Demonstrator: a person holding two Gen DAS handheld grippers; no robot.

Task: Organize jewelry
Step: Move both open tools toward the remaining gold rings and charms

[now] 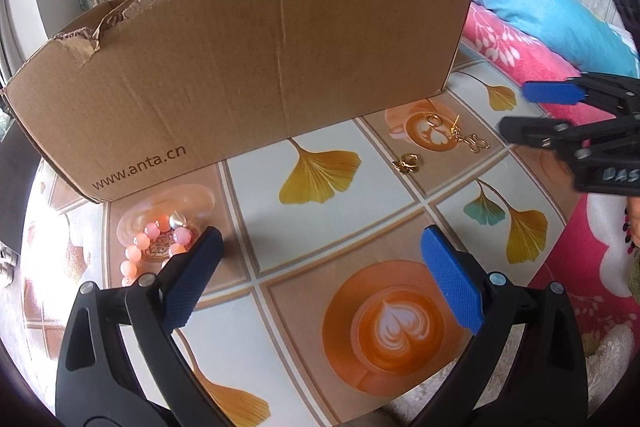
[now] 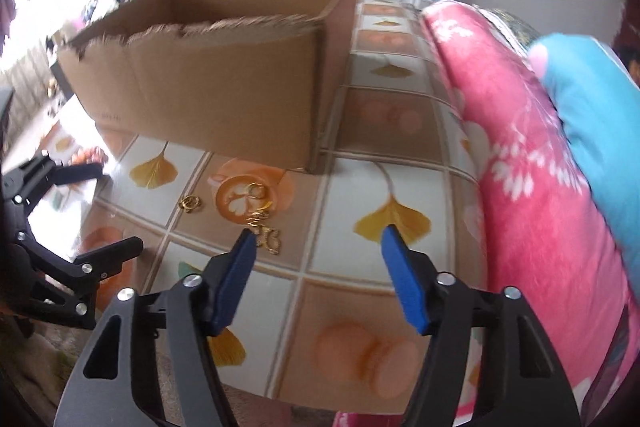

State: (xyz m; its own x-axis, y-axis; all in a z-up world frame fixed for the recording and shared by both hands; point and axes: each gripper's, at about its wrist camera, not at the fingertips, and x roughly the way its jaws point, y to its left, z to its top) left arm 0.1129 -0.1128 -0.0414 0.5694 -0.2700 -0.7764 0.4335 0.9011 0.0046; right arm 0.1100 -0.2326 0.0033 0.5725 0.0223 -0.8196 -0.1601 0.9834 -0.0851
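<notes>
Evidently the right claw (image 2: 316, 251) is hovering, fingers apart and empty, just over the gold earrings (image 2: 266, 227) lying on the counter (image 2: 360, 307) beside the cardboard box (image 2: 208, 83) (printed "www.anta.cn"). The left claw (image 1: 320, 267) is waiting wide open near the pink bead bracelet (image 1: 160, 243). Next comes pinching one thin earring cleanly.

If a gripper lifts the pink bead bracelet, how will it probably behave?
The pink bead bracelet looks like separate round beads on a string, so it would probably hang limp. The smooth, glossy beads may slip between the pads or roll if pushed. It looks light.
</notes>
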